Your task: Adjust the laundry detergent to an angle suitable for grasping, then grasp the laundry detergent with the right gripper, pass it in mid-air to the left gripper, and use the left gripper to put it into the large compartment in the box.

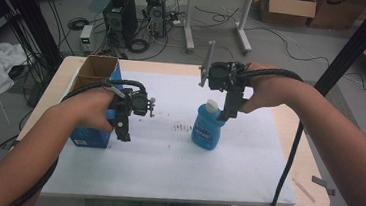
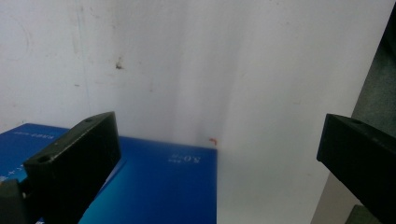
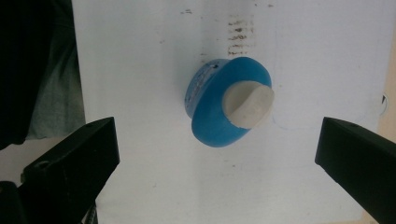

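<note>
A blue bottle (image 1: 208,128) with a white cap (image 3: 247,104) is seen standing upright on the white surface (image 1: 166,161), right of centre. The right tool (image 1: 227,114) is held just above it, jaws spread wide and gripping nothing. The left tool (image 1: 122,130) is also held wide open, beside an open blue box (image 1: 93,102) at the surface's left edge.

Bare forearms, no sleeves visible. Each hand carries a black tool: left tool (image 1: 124,128), right tool (image 1: 228,112), both with blocky matte-black jaws with small screw holes. Thick black cable (image 1: 286,157) trails from each; grey plate (image 1: 206,62) tops the right
</note>
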Tool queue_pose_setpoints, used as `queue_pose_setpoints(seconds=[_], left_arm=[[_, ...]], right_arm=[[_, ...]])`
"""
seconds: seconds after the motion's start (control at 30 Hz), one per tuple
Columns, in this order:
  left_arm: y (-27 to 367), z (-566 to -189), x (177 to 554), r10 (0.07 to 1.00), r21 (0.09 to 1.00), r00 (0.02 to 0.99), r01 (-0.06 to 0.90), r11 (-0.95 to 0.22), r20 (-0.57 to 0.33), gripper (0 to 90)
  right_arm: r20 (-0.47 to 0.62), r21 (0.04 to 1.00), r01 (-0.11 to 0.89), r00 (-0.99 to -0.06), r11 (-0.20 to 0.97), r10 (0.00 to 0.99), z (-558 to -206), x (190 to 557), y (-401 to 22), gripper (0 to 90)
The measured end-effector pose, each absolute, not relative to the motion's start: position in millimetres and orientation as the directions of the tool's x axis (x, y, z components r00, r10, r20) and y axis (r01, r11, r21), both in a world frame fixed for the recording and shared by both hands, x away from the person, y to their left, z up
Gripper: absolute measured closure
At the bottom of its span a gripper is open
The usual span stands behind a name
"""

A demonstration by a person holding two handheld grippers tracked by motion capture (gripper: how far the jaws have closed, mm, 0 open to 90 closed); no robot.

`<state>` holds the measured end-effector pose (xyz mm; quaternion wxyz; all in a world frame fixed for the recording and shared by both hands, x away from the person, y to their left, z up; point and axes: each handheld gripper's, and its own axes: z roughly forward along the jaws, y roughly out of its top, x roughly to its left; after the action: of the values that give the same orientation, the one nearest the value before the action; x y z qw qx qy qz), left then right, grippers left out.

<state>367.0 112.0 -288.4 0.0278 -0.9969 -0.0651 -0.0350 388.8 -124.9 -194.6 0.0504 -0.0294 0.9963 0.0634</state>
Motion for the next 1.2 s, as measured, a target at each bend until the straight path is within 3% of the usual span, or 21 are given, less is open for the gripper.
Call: queue_pose_setpoints(seconds=[0.47,1.2], left_arm=[[106,-284,366,0.121,-0.057,0.99,0.125,-0.991,0.073,0.1],[106,-276,365,0.108,-0.041,0.989,0.112,-0.993,0.099,0.1]], right_arm=[[-0.092,0.109,-0.089,-0.993,0.99,-0.079,-203,395,-124,0.0],[-0.085,0.089,-0.05,-0.995,0.995,-0.043,-208,396,-123,0.0]])
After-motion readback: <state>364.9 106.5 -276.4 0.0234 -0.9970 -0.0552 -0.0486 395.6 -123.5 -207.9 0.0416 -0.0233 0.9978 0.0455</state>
